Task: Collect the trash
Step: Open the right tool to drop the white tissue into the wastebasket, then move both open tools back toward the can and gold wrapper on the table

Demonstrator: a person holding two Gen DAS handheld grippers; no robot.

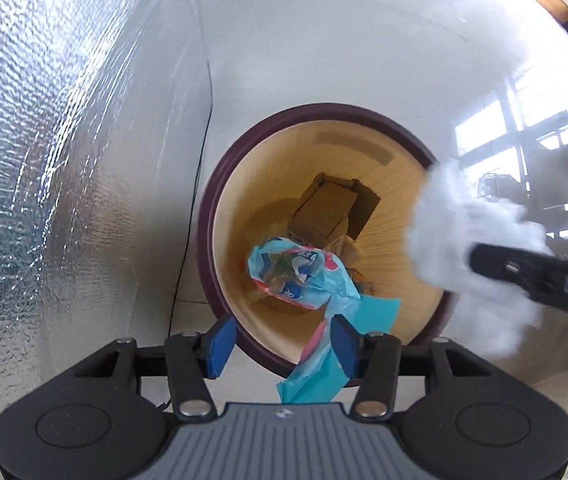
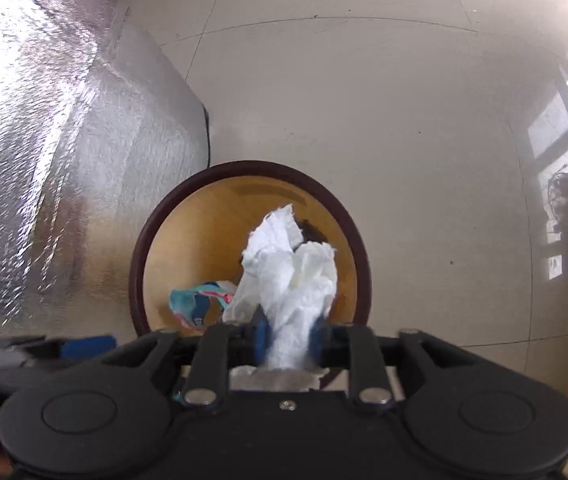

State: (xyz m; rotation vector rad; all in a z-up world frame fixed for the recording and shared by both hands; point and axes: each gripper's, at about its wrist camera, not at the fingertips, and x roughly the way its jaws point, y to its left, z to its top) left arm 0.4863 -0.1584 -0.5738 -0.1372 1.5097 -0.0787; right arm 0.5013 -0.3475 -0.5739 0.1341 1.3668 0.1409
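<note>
A round bin with a dark maroon rim and tan inside stands on the floor below both grippers; it also shows in the right wrist view. A cardboard box lies at its bottom. My left gripper is open above the near rim. A crumpled blue and red plastic wrapper hangs against its right pad and reaches down into the bin. My right gripper is shut on a crumpled white tissue above the bin mouth. The tissue looks blurred in the left wrist view.
A silver foil-covered surface rises at the left of the bin, also in the right wrist view. Pale tiled floor surrounds the bin. A window reflection lies at the right.
</note>
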